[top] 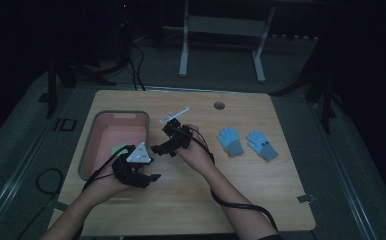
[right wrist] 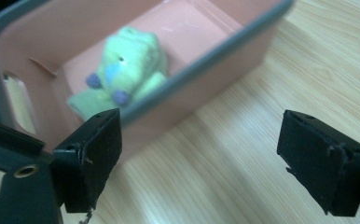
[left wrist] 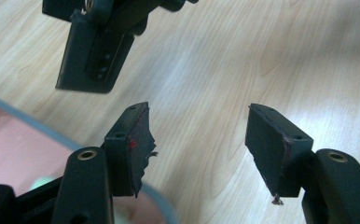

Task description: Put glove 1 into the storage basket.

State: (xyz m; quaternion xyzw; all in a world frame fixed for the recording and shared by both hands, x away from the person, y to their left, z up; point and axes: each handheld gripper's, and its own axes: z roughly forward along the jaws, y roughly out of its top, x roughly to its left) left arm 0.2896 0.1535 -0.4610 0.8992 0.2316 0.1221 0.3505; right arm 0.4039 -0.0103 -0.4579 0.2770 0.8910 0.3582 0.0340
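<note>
Writing or labels I can read: none on the bin, the gloves or either claw. My left claw (left wrist: 199, 144) hangs over the wooden surface (top: 191, 200) just beside the bin's right wall, near the left edge of the surface, its jaws partly apart with bare wood between them. My right claw (right wrist: 199, 158) sits just beyond it toward the middle of the surface, jaws spread wide and holding nothing. In the left gripper view one jaw of the right claw hangs close above my own jaws, so the two are nearly touching and crowd each other.

The pink bin (top: 88, 145) with its grey rim stands by the left edge. Inside it, against the near wall, lies a green soft toy (right wrist: 122, 70) with blue and purple spots, blurred in the right gripper view. The bin's rim stands between my right claw and the toy.

A pair of blue gloves (top: 231, 141) lies side by side toward the right edge, well apart from both claws. A round hole (top: 219, 105) sits near the far edge.
</note>
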